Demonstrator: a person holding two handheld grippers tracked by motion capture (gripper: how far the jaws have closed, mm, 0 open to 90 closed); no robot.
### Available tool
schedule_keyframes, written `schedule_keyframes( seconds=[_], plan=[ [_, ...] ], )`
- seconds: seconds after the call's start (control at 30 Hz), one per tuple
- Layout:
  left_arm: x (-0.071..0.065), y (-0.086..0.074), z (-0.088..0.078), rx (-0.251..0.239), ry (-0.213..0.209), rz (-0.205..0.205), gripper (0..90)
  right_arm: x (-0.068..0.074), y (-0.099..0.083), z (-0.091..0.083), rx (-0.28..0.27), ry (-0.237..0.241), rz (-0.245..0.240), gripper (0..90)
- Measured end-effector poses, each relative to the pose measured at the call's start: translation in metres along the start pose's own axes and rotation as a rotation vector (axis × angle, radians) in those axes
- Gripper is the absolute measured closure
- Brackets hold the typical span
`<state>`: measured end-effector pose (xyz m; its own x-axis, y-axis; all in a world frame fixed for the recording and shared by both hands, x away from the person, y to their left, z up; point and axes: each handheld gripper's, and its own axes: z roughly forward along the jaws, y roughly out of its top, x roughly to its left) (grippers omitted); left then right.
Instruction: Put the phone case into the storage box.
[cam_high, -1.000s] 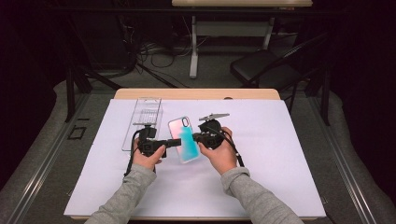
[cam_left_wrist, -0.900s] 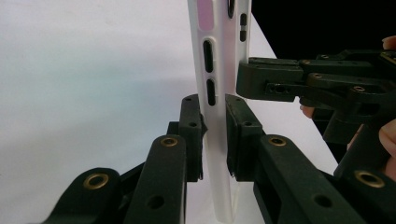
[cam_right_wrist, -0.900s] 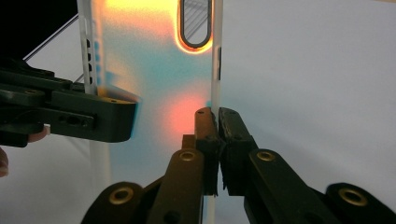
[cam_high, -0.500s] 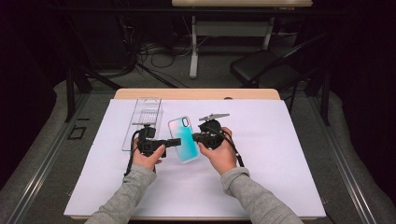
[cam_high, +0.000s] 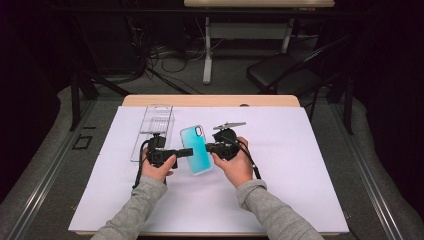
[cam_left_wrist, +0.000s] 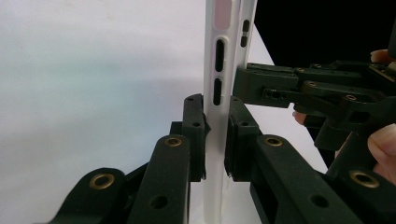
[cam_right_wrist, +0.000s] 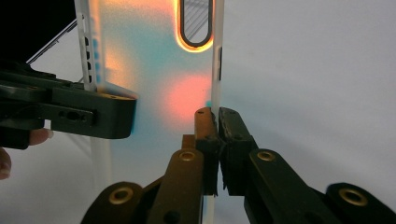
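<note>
Evidently both claws, left claw (cam_high: 186, 151) and right claw (cam_high: 209, 147), pinch the phone case (cam_high: 196, 149) level.

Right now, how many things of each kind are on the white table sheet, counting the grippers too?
Phone case: 1
Clear plastic tray: 1
Grippers, left gripper and right gripper: 2
Total: 4
</note>
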<state>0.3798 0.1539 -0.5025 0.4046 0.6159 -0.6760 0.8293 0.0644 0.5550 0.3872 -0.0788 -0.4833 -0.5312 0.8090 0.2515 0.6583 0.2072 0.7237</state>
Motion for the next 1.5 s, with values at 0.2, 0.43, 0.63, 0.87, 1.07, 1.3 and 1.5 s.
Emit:
schedule_keyframes(
  seconds=[0.2,0.43,0.63,0.87,1.07,1.3,1.5],
  plan=[
    [0.0012,0.0,-0.0001,0.0,-0.006,-0.013,81.0,-0.0002,-0.0002,0.0006,-0.001,0.004,0.004,87.1],
    [0.0018,0.0001,-0.0001,0.002,-0.01,-0.015,81.0,0.0001,-0.0003,0.001,-0.002,0.004,0.007,87.1],
    [0.0022,0.0001,-0.0005,0.0,-0.011,-0.022,81.2,0.0007,-0.0002,0.0009,0.002,0.004,0.006,87.0],
    [0.0022,0.0002,-0.0006,0.002,-0.016,-0.024,81.2,0.0004,-0.0001,0.0007,0.003,0.006,0.007,86.9],
    [0.0033,0.0003,-0.0006,0.001,-0.019,-0.025,81.2,0.0004,-0.0002,0.0008,0.005,0.008,0.006,86.6],
    [0.0042,0.0006,-0.0011,0.004,-0.018,-0.022,81.3,-0.0003,-0.0002,0.0018,0.011,0.015,0.015,86.0],
    [0.0047,0.0007,-0.0017,0.002,-0.018,-0.026,81.3,0.0001,-0.0004,0.0021,0.008,0.023,0.014,85.0]
  ],
)
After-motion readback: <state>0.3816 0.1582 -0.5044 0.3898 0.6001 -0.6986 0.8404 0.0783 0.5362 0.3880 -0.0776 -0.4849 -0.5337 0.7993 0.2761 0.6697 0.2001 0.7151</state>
